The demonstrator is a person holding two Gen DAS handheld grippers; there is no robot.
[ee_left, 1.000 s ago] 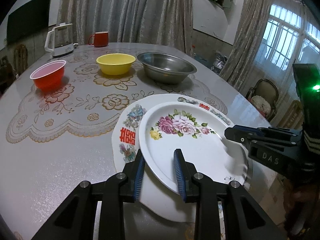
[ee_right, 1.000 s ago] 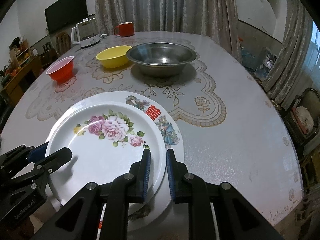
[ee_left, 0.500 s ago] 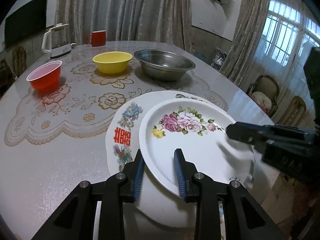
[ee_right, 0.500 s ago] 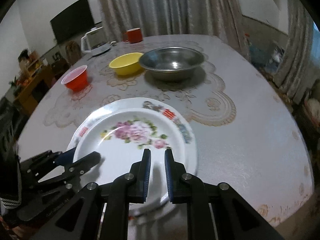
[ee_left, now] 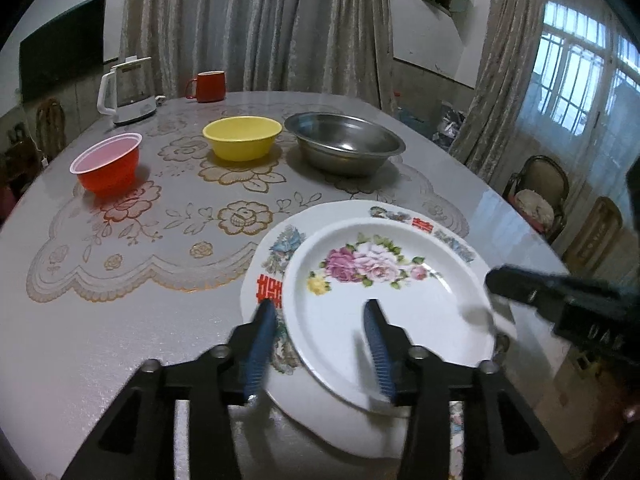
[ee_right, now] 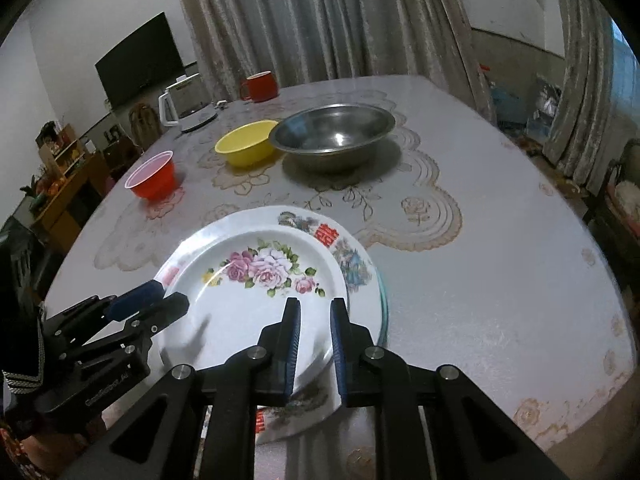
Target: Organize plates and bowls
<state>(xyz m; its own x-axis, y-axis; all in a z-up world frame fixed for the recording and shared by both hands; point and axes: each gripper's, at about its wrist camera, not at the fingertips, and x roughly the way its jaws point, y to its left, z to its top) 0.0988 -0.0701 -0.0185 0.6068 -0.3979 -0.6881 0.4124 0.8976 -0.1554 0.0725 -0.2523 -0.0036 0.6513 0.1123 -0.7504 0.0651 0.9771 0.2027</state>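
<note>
The rose-patterned plate lies on top of the larger plate with red characters, at the near edge of the bench. All positions below are given relative to the rose-patterned plate.

The left gripper straddles its near-left rim. Its jaws have just been opening and now stand clear of the rim, which remains between them.

The right gripper is narrowly clamped on the plate's near-right rim.

Beyond the plate, the stainless steel bowl stands at the far right. The yellow bowl stands just left of that bowl. The red bowl stands far left. The white kettle and red mug stand at the far edge.
</note>
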